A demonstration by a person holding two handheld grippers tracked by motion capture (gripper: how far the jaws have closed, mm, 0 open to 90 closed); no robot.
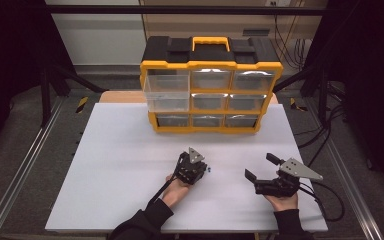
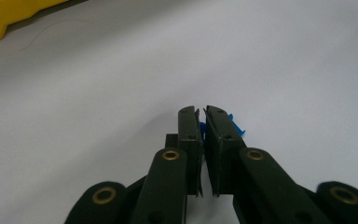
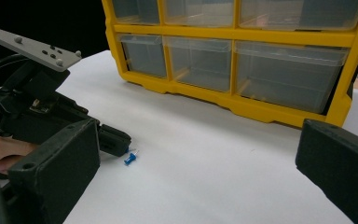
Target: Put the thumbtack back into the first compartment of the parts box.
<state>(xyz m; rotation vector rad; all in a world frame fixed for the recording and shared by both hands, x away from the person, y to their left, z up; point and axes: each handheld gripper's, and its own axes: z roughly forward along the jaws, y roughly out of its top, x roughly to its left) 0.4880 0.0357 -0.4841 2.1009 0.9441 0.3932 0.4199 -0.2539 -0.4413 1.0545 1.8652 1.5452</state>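
1. The left gripper [image 1: 203, 167] rests on the white table [image 1: 120, 165], just left of the centre in the high view, tips aimed toward 3 o'clock.
2. In the left gripper view its jaws stand drawn together on a small blue push pin [image 2: 237, 126]; the blue plastic shows between the pads and juts out at their 2 o'clock side.
3. In the right gripper view the pin lies on the table at the tips of the left gripper, its metal point aimed toward 2 o'clock.
4. The right gripper [image 1: 261, 167] sits at 3 o'clock from the left one, well apart from it, jaws spread wide with nothing between them.
5. A yellow drawer cabinet [image 1: 211, 90] stands at 12 o'clock, its upper-left clear drawer [image 1: 167, 92] pulled out.
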